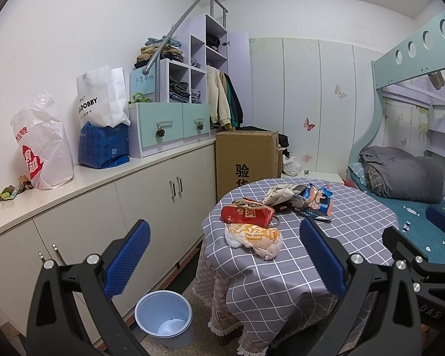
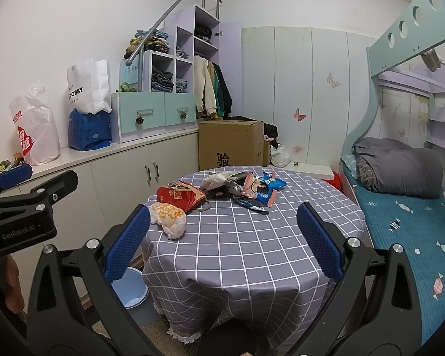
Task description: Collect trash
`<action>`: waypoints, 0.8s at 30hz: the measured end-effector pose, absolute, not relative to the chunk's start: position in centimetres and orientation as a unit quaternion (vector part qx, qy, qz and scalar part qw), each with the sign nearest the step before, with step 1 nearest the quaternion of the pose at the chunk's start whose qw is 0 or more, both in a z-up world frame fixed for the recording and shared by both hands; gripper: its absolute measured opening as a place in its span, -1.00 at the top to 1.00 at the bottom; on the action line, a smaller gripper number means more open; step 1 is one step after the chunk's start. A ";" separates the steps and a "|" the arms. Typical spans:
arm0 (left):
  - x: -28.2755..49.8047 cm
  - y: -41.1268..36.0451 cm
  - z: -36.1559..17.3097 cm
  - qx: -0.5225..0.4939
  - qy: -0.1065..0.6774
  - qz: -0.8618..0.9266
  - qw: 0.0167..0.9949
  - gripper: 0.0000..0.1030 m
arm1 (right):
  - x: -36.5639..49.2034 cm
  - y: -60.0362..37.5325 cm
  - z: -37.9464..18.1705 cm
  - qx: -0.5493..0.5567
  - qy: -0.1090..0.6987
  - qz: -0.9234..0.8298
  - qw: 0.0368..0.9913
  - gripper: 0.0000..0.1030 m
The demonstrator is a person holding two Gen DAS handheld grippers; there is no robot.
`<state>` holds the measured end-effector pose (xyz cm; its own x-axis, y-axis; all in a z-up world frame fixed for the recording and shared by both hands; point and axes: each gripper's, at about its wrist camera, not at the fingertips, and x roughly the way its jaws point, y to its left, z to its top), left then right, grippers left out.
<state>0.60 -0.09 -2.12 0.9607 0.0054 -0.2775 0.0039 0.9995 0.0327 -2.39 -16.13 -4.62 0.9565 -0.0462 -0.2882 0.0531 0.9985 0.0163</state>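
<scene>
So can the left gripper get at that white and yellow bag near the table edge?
Probably yes. The white and yellow bag lies at the near edge of the table, nothing on top, and the left gripper has open jaws facing it.

Both cameras looked forward along their own blue-padded tongs, from above and near the round table with the grey checked cloth (image 1: pixel 356 222) (image 2: pixel 252 237). The left one sat further left, with the pale blue plastic bin (image 1: pixel 164 317) low between its tongs. The right one faced the table straight on, with the bin (image 2: pixel 133 289) by its left tong. Both saw the table, the cream cupboards (image 1: pixel 151 195) (image 2: pixel 124 175) and the bed with the teal sheet (image 1: pixel 442 207) (image 2: pixel 415 222).
</scene>
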 end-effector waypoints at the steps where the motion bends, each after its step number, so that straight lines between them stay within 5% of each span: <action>1: 0.5 -0.1 -2.3 0.016 0.140 0.000 0.990 -0.92 | -2.4 -16.2 -4.6 0.012 0.146 -0.025 0.989 -0.88; 24: 0.7 -0.2 -2.2 0.017 0.142 0.001 0.990 -0.92 | -1.9 -16.1 -4.3 0.016 0.161 -0.024 0.986 -0.88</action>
